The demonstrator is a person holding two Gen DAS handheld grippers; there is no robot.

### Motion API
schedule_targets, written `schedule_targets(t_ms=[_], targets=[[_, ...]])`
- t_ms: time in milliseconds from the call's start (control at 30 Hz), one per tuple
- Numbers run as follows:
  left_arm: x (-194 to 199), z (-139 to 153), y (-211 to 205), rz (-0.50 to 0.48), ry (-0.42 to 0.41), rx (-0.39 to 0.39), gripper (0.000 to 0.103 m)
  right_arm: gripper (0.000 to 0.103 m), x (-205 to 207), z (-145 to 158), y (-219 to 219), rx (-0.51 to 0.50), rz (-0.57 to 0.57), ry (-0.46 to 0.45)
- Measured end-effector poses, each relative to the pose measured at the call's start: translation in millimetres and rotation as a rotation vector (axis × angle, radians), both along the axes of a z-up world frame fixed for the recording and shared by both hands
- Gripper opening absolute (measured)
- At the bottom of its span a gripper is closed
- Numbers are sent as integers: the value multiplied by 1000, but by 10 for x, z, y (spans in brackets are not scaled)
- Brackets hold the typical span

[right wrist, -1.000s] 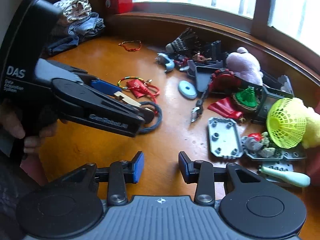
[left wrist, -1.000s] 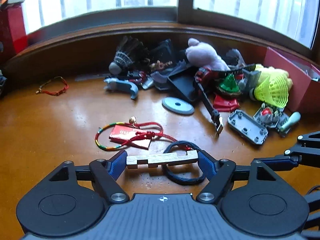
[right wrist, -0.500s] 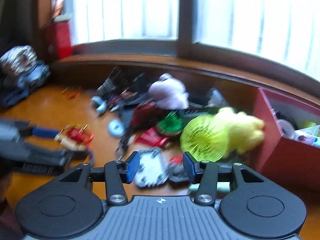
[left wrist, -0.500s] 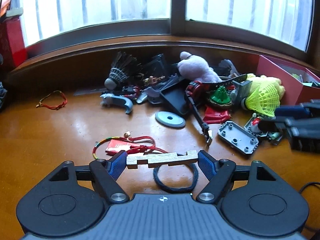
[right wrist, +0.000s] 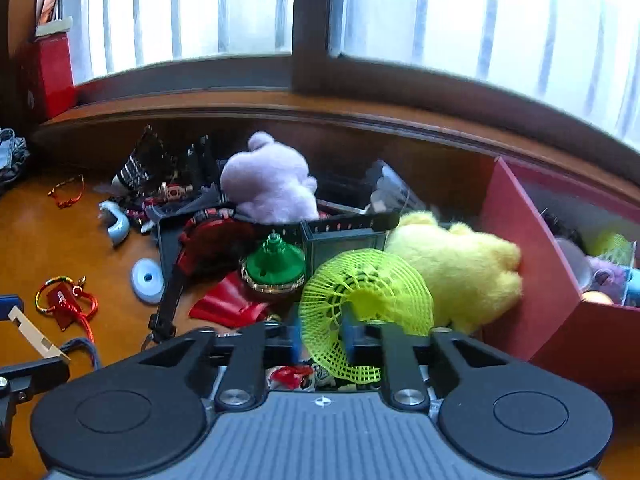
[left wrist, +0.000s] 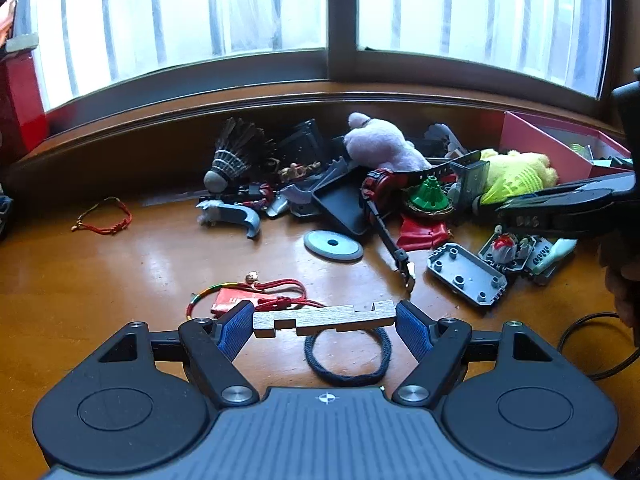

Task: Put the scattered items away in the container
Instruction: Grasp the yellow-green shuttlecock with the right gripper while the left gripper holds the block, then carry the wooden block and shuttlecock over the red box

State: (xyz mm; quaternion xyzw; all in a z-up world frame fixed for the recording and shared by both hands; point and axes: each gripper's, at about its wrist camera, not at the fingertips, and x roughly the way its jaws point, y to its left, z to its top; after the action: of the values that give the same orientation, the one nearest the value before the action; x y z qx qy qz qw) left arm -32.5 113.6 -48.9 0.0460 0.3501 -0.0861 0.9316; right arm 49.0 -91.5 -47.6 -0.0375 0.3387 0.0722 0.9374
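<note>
Grippers both loaded, clutter mostly still out on the tabletop.

Left gripper (left wrist: 325, 322) is clamped endwise on a notched wooden piece (left wrist: 324, 317) above a dark hair tie (left wrist: 347, 357); right gripper (right wrist: 320, 338) is closed on the yellow plastic shuttlecock (right wrist: 366, 304), just beside the red container (right wrist: 532, 264) at the tabletop's right edge. A few things already lie inside it; the plush toys, green top (right wrist: 274, 266), grey plates and bracelets remain outside.

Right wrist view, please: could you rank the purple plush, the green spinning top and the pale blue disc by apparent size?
1. purple plush, largest.
2. green spinning top.
3. pale blue disc, smallest.
The order looks clear, though the plush lies farthest back.
</note>
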Motion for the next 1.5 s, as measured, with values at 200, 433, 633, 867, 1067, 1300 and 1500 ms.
schedule_targets(t_ms=[200, 433, 633, 867, 1067, 1300, 1500], targets=[[2, 34, 67, -5, -10, 3, 76, 3, -191, 145, 4, 17, -41, -66], [13, 92, 125, -42, -33, 16, 76, 3, -473, 397, -120, 219, -61, -98], [21, 137, 146, -105, -51, 24, 76, 3, -661, 485, -204, 370, -98, -87], [9, 179, 17, -186, -74, 31, 76, 3, -900, 537, -322, 430, -141, -114], [-17, 242, -251, -215, -84, 31, 76, 3, -1026, 580, -556, 465, -162, -136], [62, 354, -702, -247, -91, 1, 76, 3, -1114, 643, -988, 479, -187, -166], [167, 455, -1172, -267, -93, -26, 76, 3, -1125, 659, -1406, 498, -205, -173]])
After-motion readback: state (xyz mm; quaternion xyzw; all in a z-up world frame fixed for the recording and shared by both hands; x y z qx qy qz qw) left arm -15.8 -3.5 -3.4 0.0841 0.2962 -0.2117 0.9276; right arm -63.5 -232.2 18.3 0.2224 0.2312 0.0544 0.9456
